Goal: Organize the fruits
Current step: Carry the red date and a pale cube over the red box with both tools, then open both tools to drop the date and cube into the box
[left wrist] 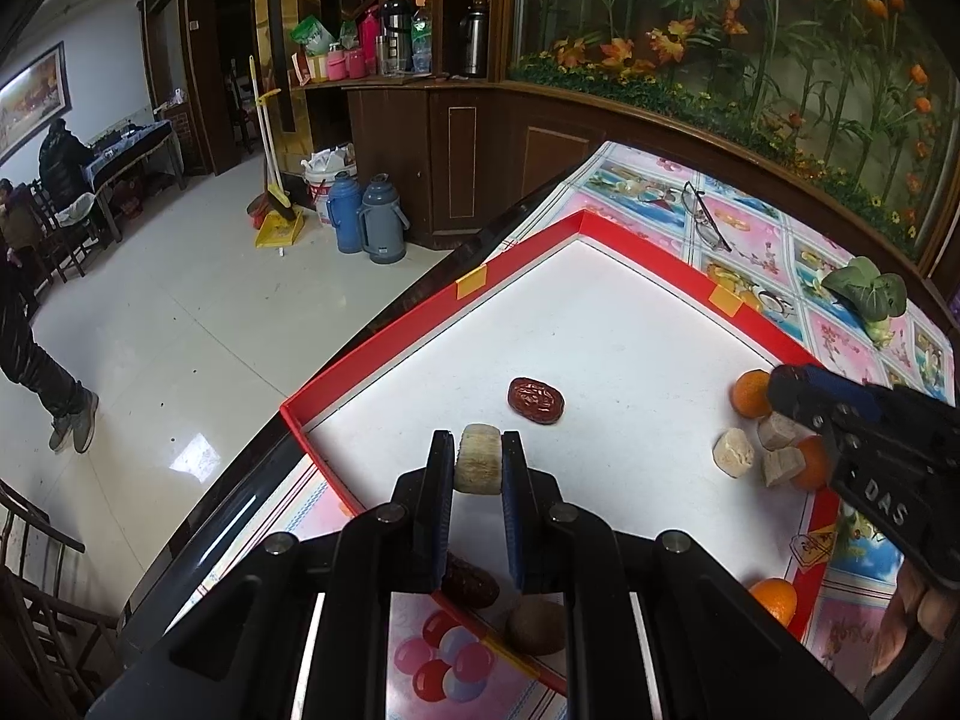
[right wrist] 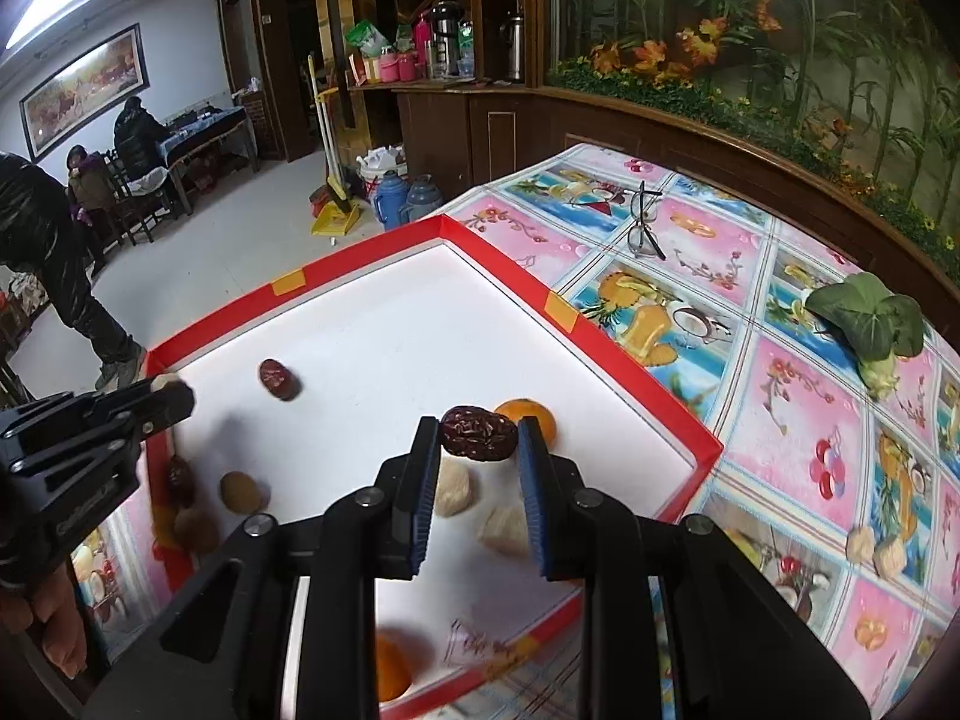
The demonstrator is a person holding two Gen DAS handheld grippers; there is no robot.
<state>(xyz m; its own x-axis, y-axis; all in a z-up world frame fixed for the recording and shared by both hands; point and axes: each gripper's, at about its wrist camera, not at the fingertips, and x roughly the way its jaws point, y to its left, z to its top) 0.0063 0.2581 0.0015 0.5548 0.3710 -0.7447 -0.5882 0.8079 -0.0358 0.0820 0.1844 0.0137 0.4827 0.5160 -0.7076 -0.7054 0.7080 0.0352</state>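
Note:
A red-rimmed white tray (left wrist: 384, 324) (right wrist: 228, 306) lies on the table. My left gripper (left wrist: 477, 450) is shut on a beige round slice (left wrist: 478, 461) above the tray's near-left corner. My right gripper (right wrist: 477, 426) is shut on a dark red date (right wrist: 478, 433) above the tray's right side, over beige chunks (right wrist: 456, 495) and an orange (right wrist: 528, 414). Another date (left wrist: 536, 401) (right wrist: 278, 379) lies loose on the tray. In the left wrist view, oranges (left wrist: 750, 393) and beige chunks (left wrist: 733, 453) lie by the right gripper (left wrist: 780, 387).
A date (left wrist: 471, 585) and a brown kiwi (left wrist: 535, 624) lie at the tray's near edge. Two kiwis (right wrist: 242, 492) and a date (right wrist: 180, 480) lie by the left gripper (right wrist: 168, 390). Glasses (right wrist: 645, 222), a leafy green (right wrist: 870, 318) and beige chunks (right wrist: 876, 549) are on the patterned tablecloth.

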